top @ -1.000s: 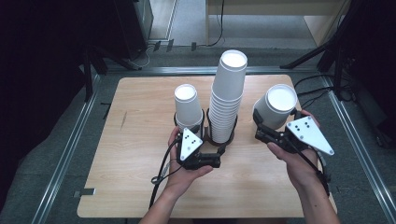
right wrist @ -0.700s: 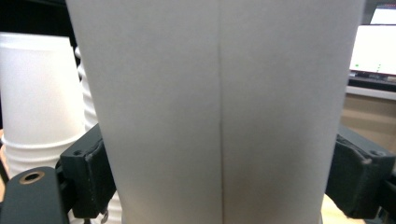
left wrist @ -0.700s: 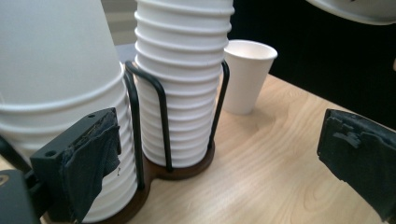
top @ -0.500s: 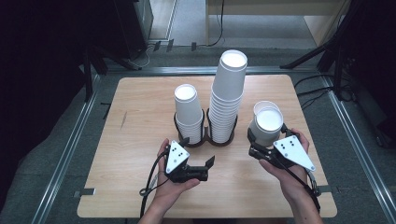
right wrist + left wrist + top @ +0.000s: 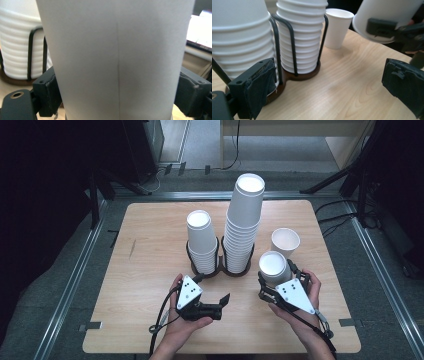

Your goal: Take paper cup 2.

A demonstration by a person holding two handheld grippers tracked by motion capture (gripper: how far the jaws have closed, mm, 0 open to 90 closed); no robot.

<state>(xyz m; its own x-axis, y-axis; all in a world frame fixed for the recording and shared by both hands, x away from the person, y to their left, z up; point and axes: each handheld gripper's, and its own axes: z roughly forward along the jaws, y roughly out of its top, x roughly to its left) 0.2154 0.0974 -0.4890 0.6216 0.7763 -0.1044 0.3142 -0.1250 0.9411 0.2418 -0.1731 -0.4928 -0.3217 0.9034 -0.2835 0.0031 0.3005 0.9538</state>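
White paper cup [image 5: 274, 266], inverted, clamped in right hand-held gripper [image 5: 275, 282] for setting down; left hand-held gripper [image 5: 220, 302] wide, empty, at 7 o'clock of the cup.

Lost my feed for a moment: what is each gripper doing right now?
Left gripper: open, holding nothing, beside the cup holder.
Right gripper: closed on a white paper cup, upside down.

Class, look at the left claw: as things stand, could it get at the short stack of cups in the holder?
Probably yes: the left claw is open and holds nothing, and bare table lies between it and the short stack. The holder's wire frame partly guards the lowest cups.
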